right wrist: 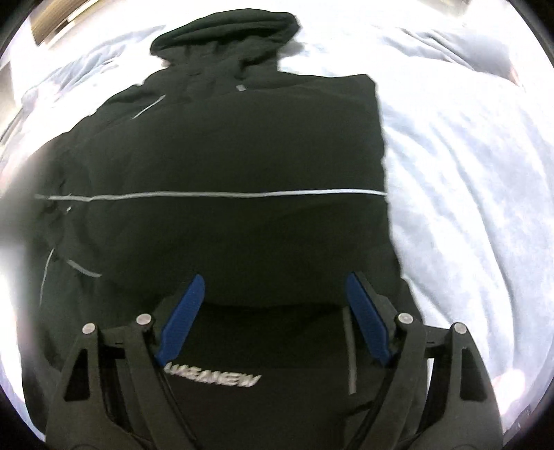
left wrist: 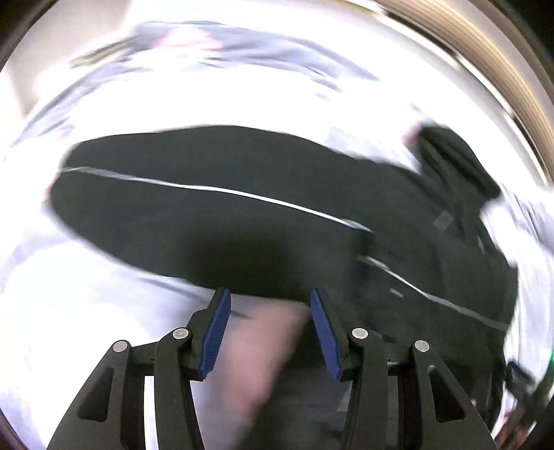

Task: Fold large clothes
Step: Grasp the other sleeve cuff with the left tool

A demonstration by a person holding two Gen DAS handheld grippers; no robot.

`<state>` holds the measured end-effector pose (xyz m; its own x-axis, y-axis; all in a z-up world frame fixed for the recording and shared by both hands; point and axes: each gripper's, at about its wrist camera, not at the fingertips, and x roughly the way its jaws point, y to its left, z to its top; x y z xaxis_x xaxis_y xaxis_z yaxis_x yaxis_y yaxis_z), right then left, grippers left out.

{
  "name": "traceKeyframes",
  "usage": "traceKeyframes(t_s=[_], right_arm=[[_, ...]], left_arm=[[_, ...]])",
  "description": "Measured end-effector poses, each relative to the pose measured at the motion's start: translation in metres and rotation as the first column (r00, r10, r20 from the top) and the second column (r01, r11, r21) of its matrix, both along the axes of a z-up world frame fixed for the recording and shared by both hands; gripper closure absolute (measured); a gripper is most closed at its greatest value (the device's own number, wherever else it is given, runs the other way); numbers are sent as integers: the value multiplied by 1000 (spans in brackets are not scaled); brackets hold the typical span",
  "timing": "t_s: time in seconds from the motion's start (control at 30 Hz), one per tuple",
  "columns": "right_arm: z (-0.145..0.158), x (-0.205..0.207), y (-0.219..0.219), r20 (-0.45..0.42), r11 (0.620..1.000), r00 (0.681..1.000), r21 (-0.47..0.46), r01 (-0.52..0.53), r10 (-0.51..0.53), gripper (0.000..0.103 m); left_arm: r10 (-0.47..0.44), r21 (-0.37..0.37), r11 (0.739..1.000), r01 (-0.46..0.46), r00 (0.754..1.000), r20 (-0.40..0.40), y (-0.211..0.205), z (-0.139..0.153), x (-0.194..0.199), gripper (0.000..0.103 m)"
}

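Jacket (right wrist: 225, 155) half folded on bedsheet (right wrist: 467, 173) | left gripper (left wrist: 270, 311) and right gripper (right wrist: 273, 297) both spread wide, empty | pinch hem evenly, fold toward hood (right wrist: 228, 34)

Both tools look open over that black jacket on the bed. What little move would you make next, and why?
Probably lower the right tool onto the jacket's near fold edge and close on it. Both tools are open and hold nothing, the left tool too. The jacket lies partly folded on the pale bedcover, hood farthest away, so another fold seems due.
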<state>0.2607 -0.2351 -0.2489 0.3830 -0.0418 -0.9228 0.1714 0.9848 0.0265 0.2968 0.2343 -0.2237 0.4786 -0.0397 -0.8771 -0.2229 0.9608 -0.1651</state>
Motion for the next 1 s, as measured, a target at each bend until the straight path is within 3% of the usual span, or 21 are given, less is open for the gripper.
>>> traceKeyframes(t_s=[0.13,0.27,0.37,0.5,0.6,0.77,0.87,0.9,0.93,0.97,1.0], right_arm=[[0,4,22,-28,999,999,-9,-40,40,21],[-14,17,35,-46,997,997,-27,-68,66,21],[-14,17,47,-56,995,995,-39,-89,87,21],[-17,17,58,-70,992,991,-49,-115,111,21],[-23,15,63,-91,992,989,-49,-119,115,21],[-33,18,66,-116,993,988,-42,-107,102,21],[-35,20,69,-119,992,987,-47,-115,108,21],[-35,20,70,-120,992,986,-50,-120,113,21],[-36,21,71,-121,991,986,-52,-122,115,21],[-36,21,72,-121,991,986,-53,-123,116,21],[-35,19,72,-120,991,986,-52,-124,117,21]], left_arm=[[223,-52,974,-222,975,21,98,4,-13,52],[413,-113,906,-407,910,30,190,-11,-12,50],[487,-136,865,-484,873,-8,231,-34,-5,50],[560,-221,803,-554,828,-41,271,-64,-1,49],[577,-264,781,-565,816,-41,275,-78,7,49],[575,-337,764,-550,818,-31,280,-93,21,43],[549,-338,783,-522,835,-16,279,-94,29,43],[542,-332,792,-512,841,-5,279,-93,33,50],[527,-322,806,-496,850,12,276,-90,36,70],[506,-310,825,-473,862,31,272,-86,39,81],[494,-302,835,-459,868,44,270,-82,40,85]])
